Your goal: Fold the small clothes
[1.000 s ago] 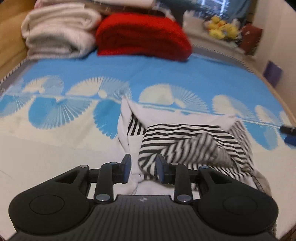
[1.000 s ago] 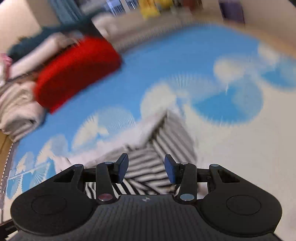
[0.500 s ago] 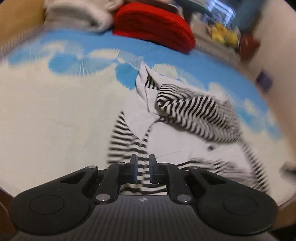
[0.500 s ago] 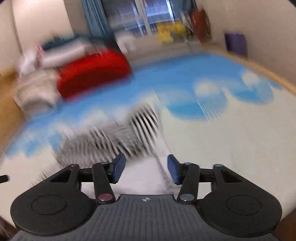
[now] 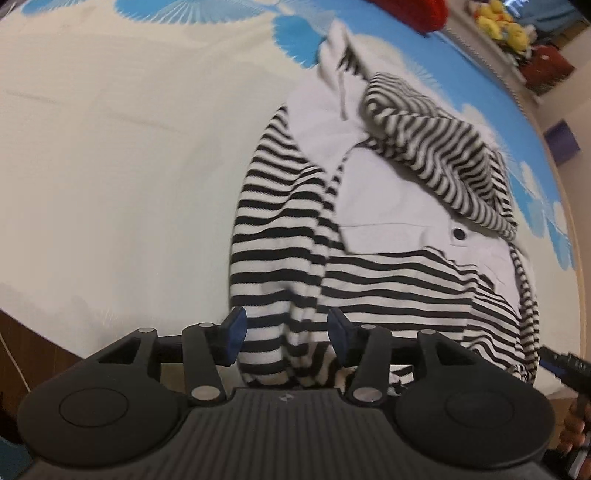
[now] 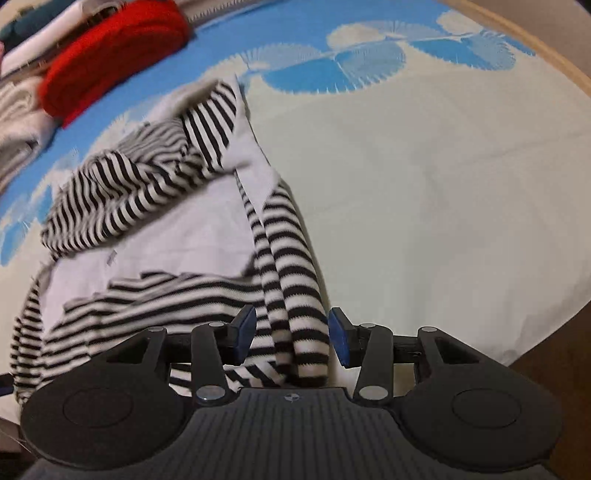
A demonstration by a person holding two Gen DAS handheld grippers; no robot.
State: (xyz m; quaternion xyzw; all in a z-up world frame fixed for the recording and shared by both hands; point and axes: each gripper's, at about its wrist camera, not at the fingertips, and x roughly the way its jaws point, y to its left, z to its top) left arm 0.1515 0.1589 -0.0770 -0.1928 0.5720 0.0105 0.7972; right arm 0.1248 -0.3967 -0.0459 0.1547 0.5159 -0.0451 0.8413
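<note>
Striped garment (image 5: pixel 388 229), black-and-white with a plain white front panel and a hood, lies spread on the bed (image 5: pixel 129 166), its sleeves running toward the near edge. Left gripper (image 5: pixel 283 334) has its jaws apart with one sleeve cuff between them; right gripper (image 6: pixel 291 332) is likewise parted around the other cuff. Neither clamps yet. This looks like the first fold: next, close on both cuffs and carry the sleeves inward across the body.

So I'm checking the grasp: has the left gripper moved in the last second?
Yes. The left gripper pulled back toward the near bed edge; the red blanket has receded to the frame top.
</note>
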